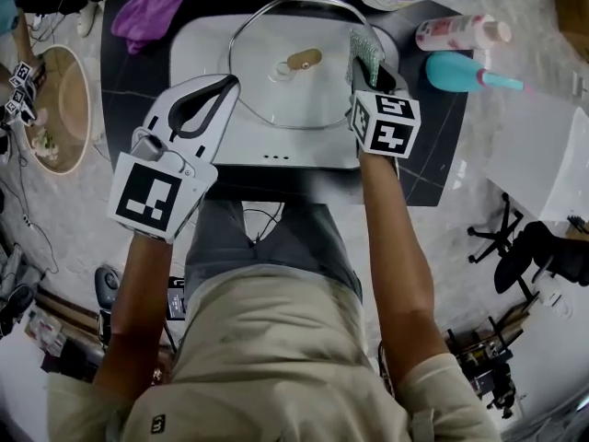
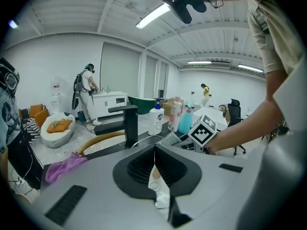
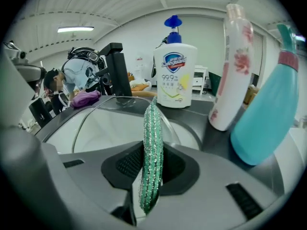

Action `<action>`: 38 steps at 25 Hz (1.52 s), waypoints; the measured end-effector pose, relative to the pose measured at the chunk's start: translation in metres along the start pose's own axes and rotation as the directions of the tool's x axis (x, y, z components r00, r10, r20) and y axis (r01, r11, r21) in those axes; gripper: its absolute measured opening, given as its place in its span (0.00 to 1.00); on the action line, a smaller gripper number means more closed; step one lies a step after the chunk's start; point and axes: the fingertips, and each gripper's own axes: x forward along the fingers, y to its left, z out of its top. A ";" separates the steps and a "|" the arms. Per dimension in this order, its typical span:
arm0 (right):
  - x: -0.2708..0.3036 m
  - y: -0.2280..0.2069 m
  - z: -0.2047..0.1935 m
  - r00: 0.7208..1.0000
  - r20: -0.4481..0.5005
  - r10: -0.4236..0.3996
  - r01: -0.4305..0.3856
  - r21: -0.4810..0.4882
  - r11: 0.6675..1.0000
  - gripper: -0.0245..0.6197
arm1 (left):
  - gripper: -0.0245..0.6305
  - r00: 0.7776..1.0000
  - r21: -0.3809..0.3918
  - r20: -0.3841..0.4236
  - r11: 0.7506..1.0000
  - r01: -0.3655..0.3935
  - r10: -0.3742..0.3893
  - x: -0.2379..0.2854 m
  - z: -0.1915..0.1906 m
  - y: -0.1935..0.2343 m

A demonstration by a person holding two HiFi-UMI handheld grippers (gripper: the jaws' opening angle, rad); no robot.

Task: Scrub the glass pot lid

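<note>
**Status: lid over basin, both grippers loaded**

1. I see a dark counter (image 1: pixel 138 90) carrying a white sink basin (image 1: pixel 198 72). A black faucet (image 2: pixel 127 123) stands at the basin's far side.
2. The glass pot lid (image 1: pixel 276 99) sits over the basin, and its round rim covers most of the bowl. I cannot tell from any view whether it lies flat or is tilted.
3. The left gripper (image 1: pixel 230 83) meets the lid at its left rim. In the left gripper view the jaws are pressed together on that thin rim, and the basin shows through the narrow slit below them.
4. The right gripper (image 1: pixel 373 76) is at the lid's right edge. Its jaws pinch a green glittery sponge (image 3: pixel 153 152), which stands upright and edge-on between them. In the head view the sponge's top is over the lid's right rim.
5. Three bottles stand on the counter to the right of the basin: a white soap bottle (image 3: pixel 175 75) with a blue pump, a pink-and-white bottle (image 1: pixel 460 33) and a teal bottle (image 1: pixel 465 74).
6. A purple cloth (image 1: pixel 147 12) lies at the counter's far left corner, well apart from the lid.
7. A tan knob (image 1: pixel 304 60) sits at the lid's centre.
</note>
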 end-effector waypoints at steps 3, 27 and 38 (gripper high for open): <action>-0.009 -0.011 0.005 0.999 0.020 -0.027 0.027 0.001 1.000 0.17 | 0.06 1.000 0.005 -0.002 1.000 0.007 -0.007 0.005 0.002 -0.006; 0.013 0.040 -0.007 0.998 -0.065 -0.016 0.009 -0.113 0.994 0.17 | 0.06 0.994 -0.037 0.046 0.995 -0.097 0.098 -0.043 -0.021 0.052; 0.038 0.138 -0.009 0.994 -0.083 0.075 -0.088 -0.158 0.983 0.17 | 0.06 0.988 -0.084 0.059 0.987 -0.137 0.142 -0.089 -0.047 0.074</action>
